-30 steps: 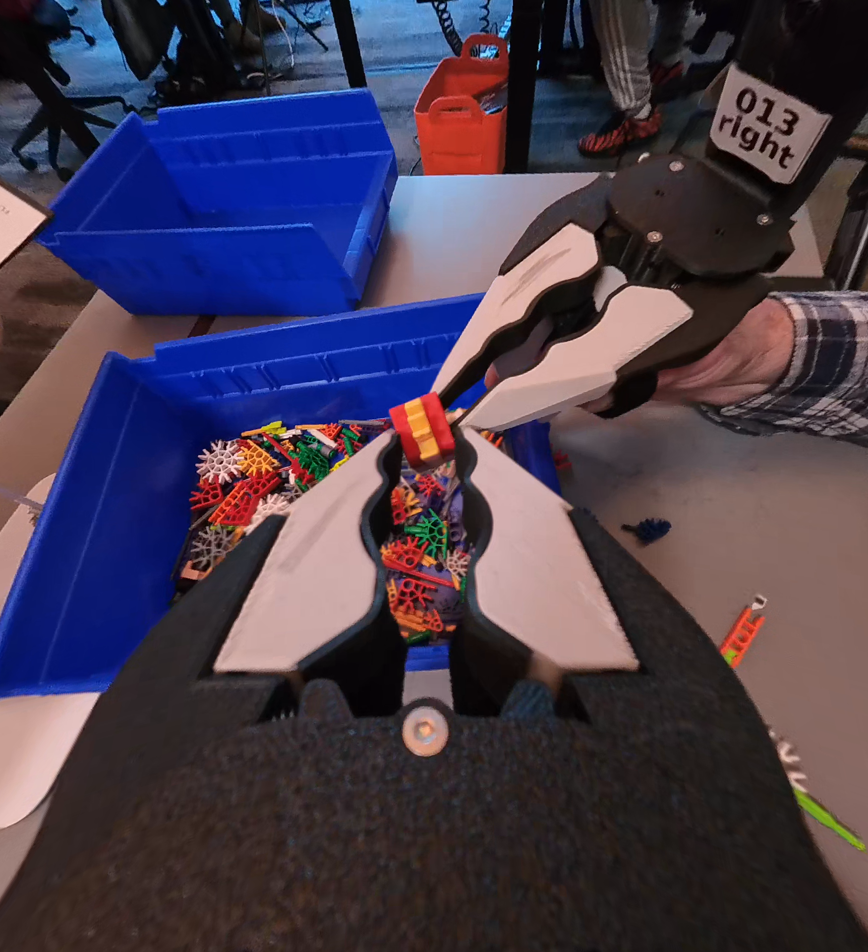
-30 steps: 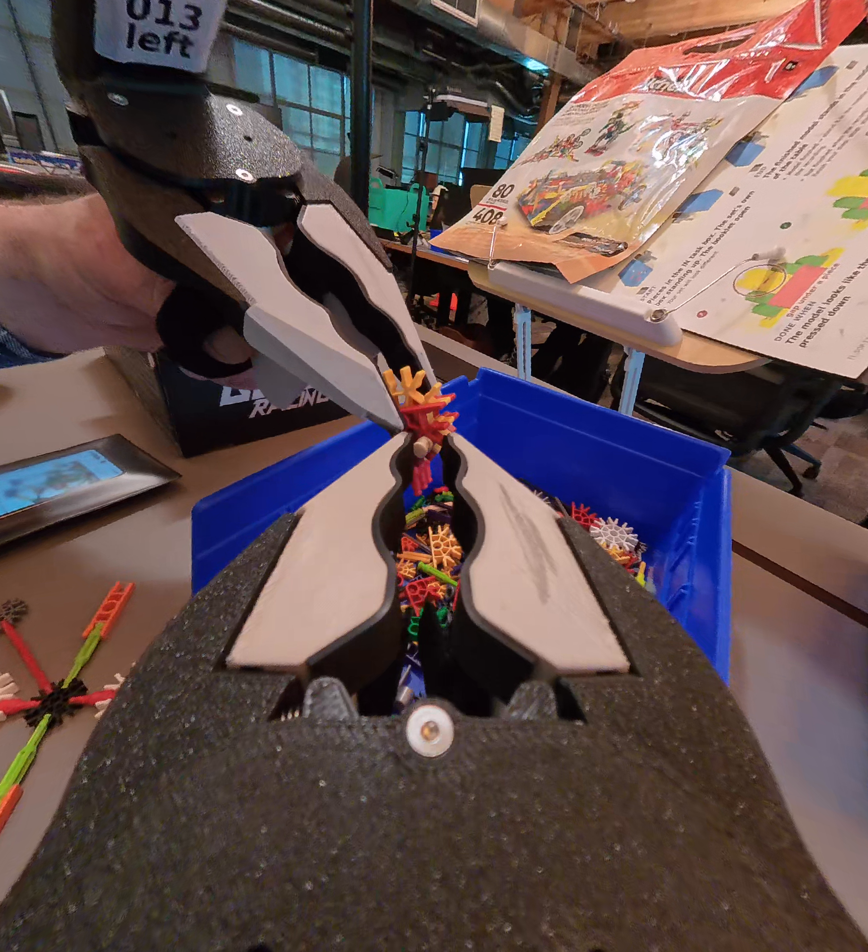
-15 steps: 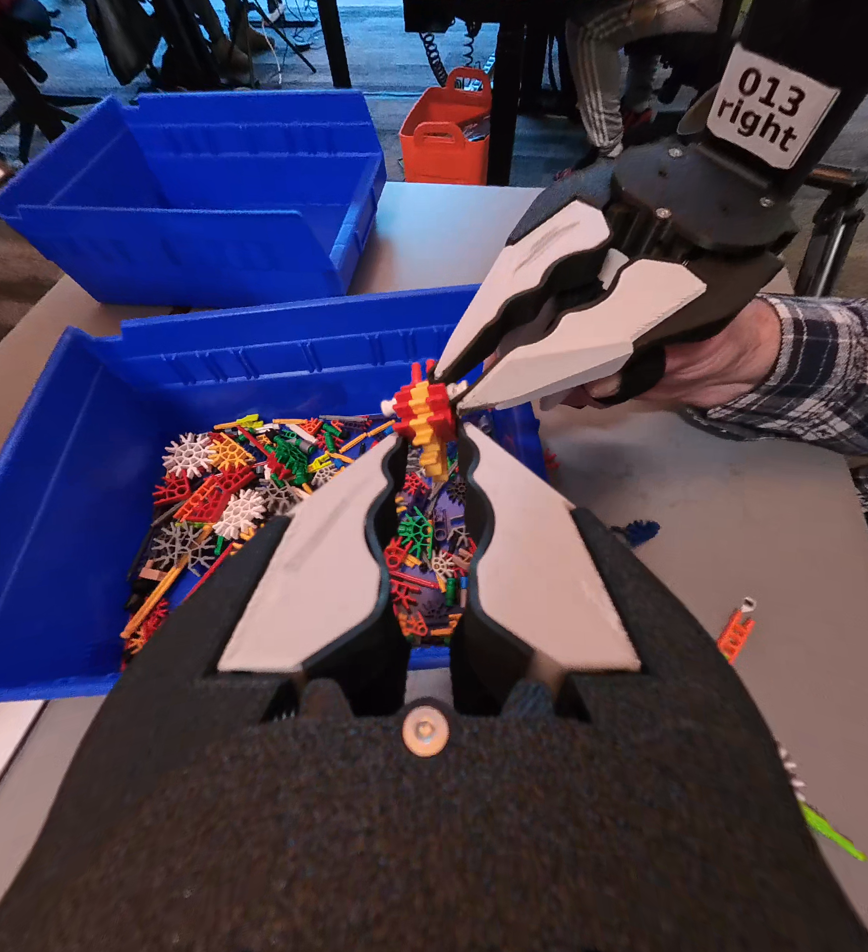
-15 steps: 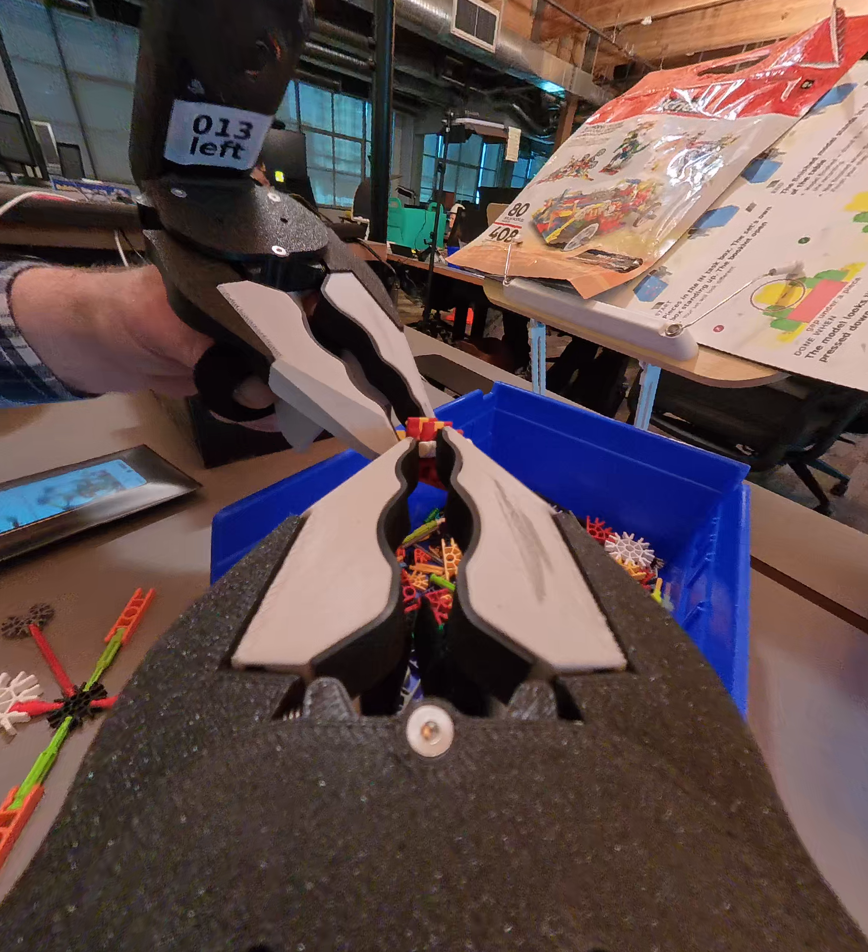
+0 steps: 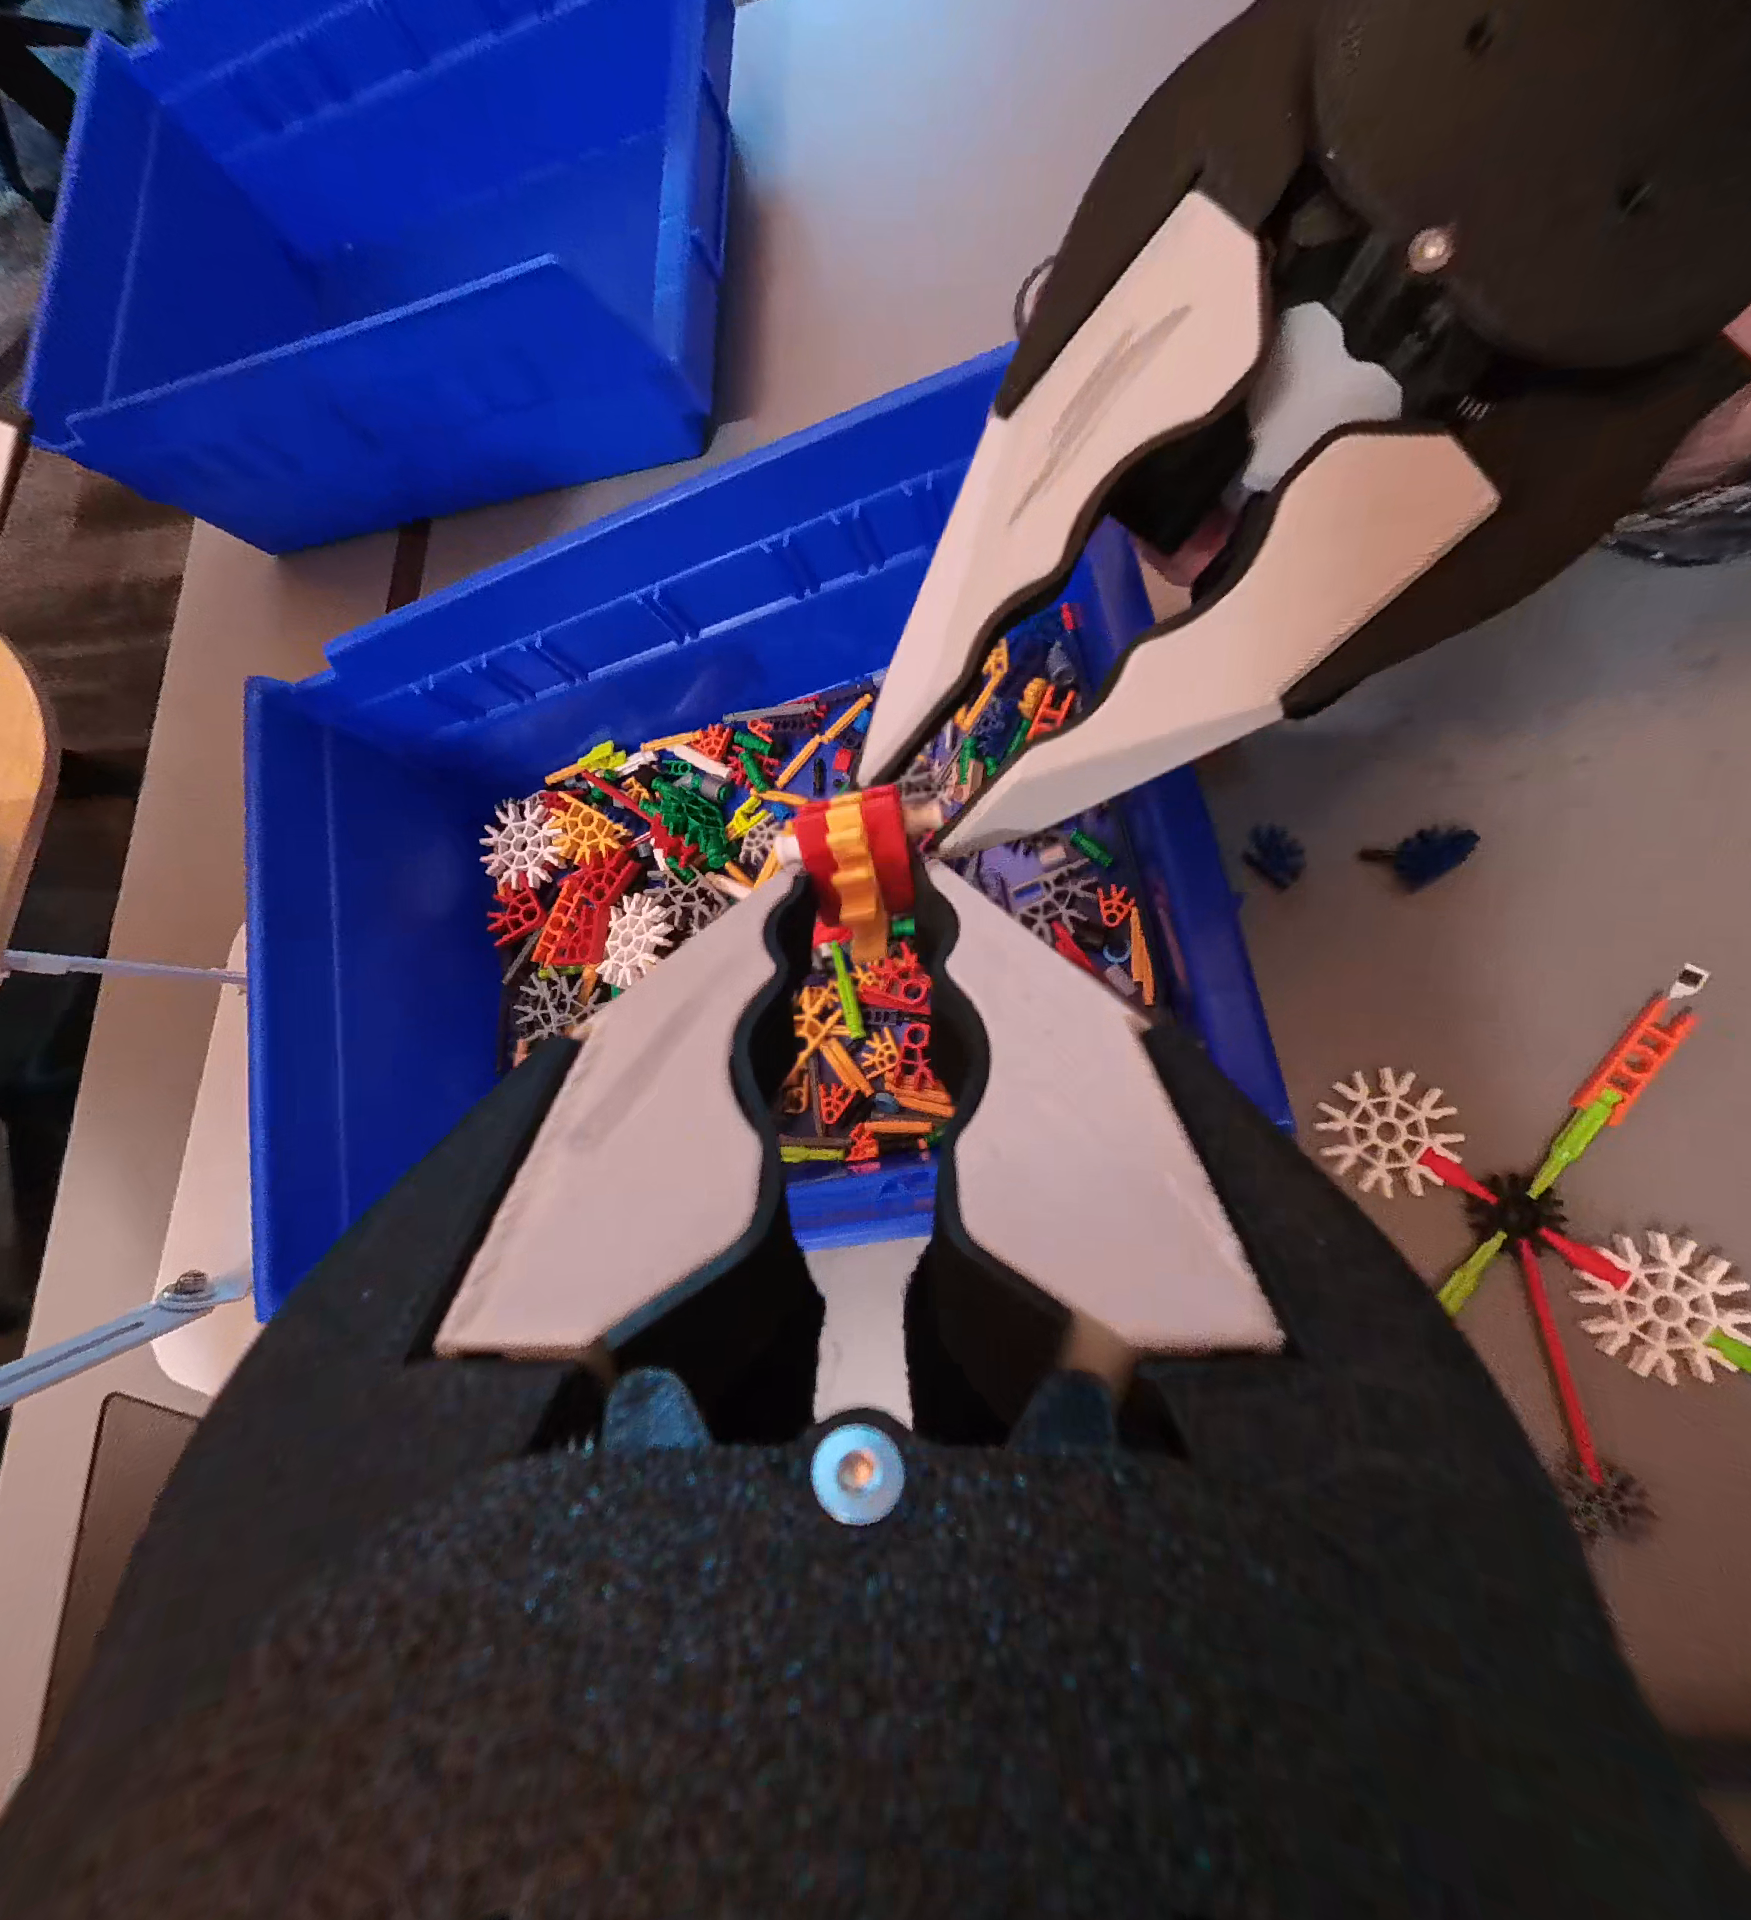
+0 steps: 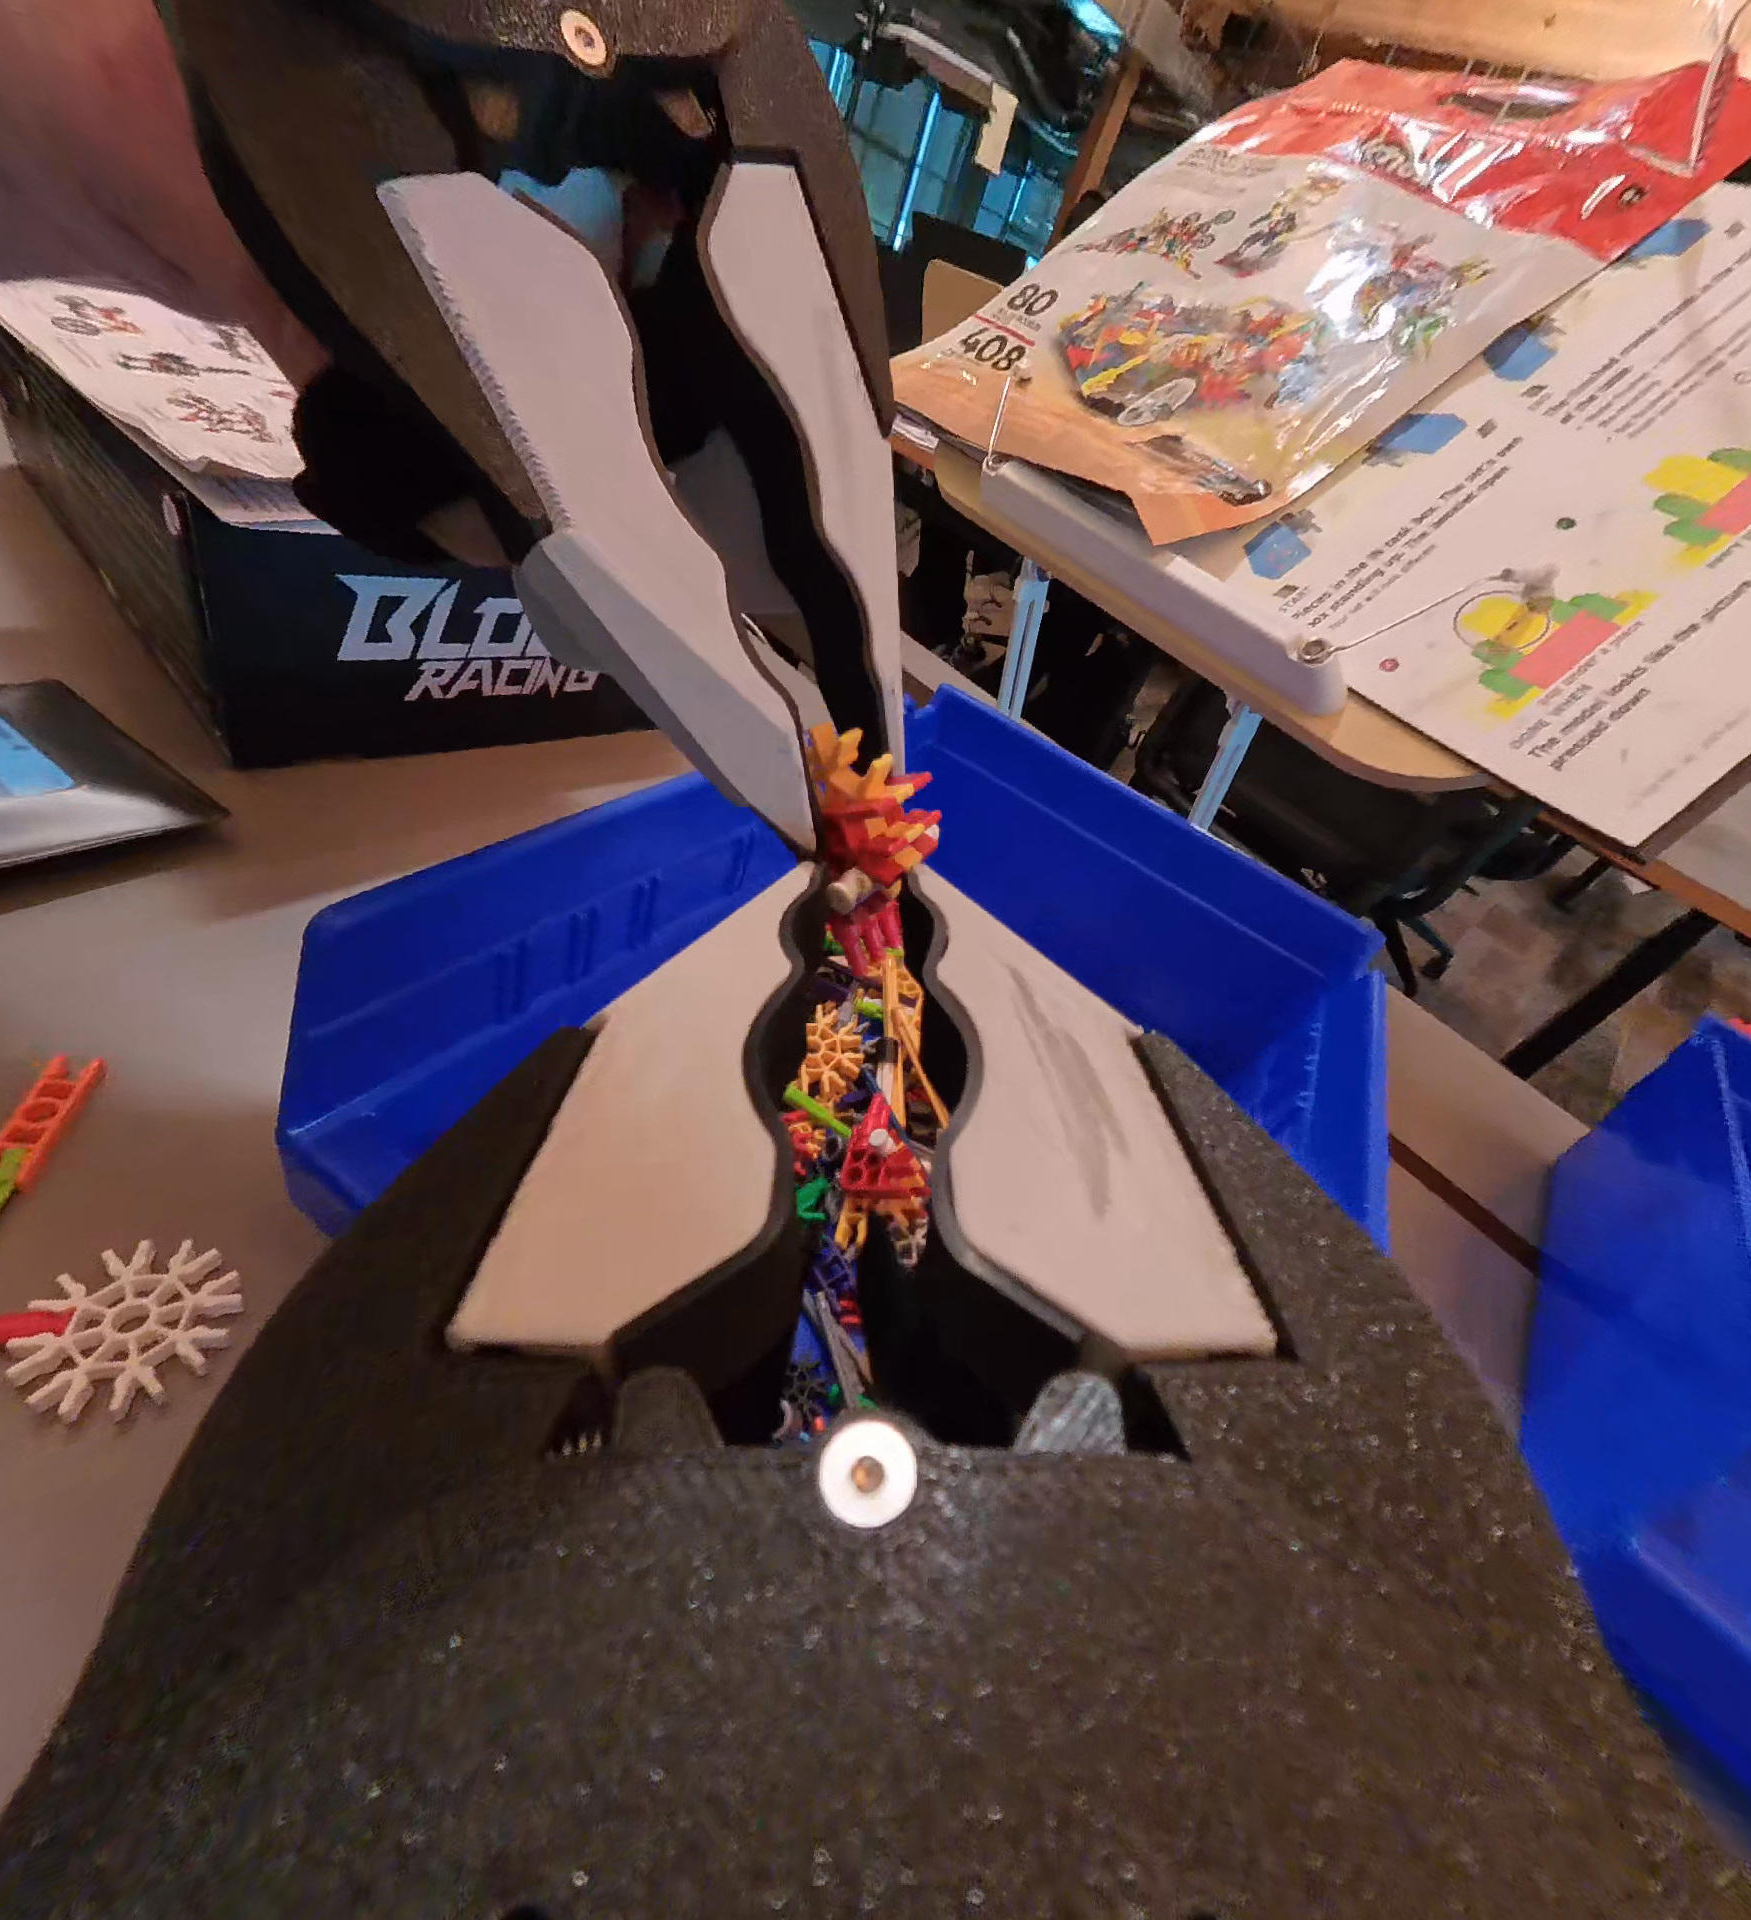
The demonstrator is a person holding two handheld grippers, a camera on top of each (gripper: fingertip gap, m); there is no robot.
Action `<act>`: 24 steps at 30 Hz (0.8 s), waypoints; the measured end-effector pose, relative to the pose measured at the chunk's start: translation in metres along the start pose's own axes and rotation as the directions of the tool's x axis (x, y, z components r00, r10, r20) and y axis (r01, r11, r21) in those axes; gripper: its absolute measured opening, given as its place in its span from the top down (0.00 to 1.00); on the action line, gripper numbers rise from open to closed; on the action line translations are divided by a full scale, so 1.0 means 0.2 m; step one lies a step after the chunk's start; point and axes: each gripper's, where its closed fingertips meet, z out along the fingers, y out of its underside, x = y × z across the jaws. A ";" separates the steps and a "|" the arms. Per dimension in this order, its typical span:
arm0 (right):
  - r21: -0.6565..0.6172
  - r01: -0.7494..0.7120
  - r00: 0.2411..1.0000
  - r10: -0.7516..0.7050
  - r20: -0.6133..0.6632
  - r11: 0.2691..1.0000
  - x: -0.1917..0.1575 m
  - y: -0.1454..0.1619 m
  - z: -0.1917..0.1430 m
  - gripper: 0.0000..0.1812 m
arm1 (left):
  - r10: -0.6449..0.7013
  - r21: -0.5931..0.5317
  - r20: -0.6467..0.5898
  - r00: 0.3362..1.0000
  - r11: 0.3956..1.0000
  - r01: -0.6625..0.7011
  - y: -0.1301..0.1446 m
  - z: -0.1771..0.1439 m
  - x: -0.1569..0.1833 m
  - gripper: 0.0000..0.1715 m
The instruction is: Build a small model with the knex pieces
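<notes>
The grey table (image 5: 1536, 790) holds everything. On it sits a big blue bin (image 5: 362, 935) full of little plastic building pieces (image 5: 632, 883) in red, orange, green, white and yellow. A second blue bin (image 5: 393, 343) sits behind it, with nothing showing inside.

In the right wrist view, a board with picture sheets and a plastic bag (image 6: 1370, 270) leans up past the full bin. A dark box (image 6: 351, 623) and a tablet (image 6: 9, 769) sit on the table to the left.

Both grippers meet over the full bin. The left gripper (image 5: 855, 883) has its 2 fingers pressed in on a small stack of red and orange spiky pieces (image 5: 855, 857), pinching it by the edges. The right gripper (image 6: 855, 883) comes from the other side, and its 2 fingers are squeezed on a short pale rod (image 6: 847, 888) that sticks out of the stack's middle. The stack hangs in the air above the pile, not touching it.

Beside the bin lies a built shape on the table: 2 white snowflake wheels (image 5: 1388, 1130) joined by red and green rods to a black hub (image 5: 1515, 1210), with an orange ladder piece (image 5: 1635, 1044) at 1 end. 2 small dark blue pieces (image 5: 1427, 854) lie near the bin.
</notes>
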 end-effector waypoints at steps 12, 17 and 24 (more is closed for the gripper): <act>0.076 -0.111 0.993 0.109 0.041 0.991 0.02 -0.05 -0.03 0.97 | 0.000 0.019 -0.009 1.000 1.000 0.000 -0.03 0.00 0.00 0.90; 0.037 -0.056 0.998 0.054 0.037 0.998 0.00 -0.02 -0.02 0.98 | -0.011 0.030 -0.015 1.000 0.999 0.012 0.00 0.02 0.01 0.90; -0.026 0.032 0.999 -0.031 0.044 0.999 -0.03 0.02 0.00 0.99 | 0.044 -0.037 -0.020 0.999 0.998 -0.045 0.04 0.03 0.02 0.90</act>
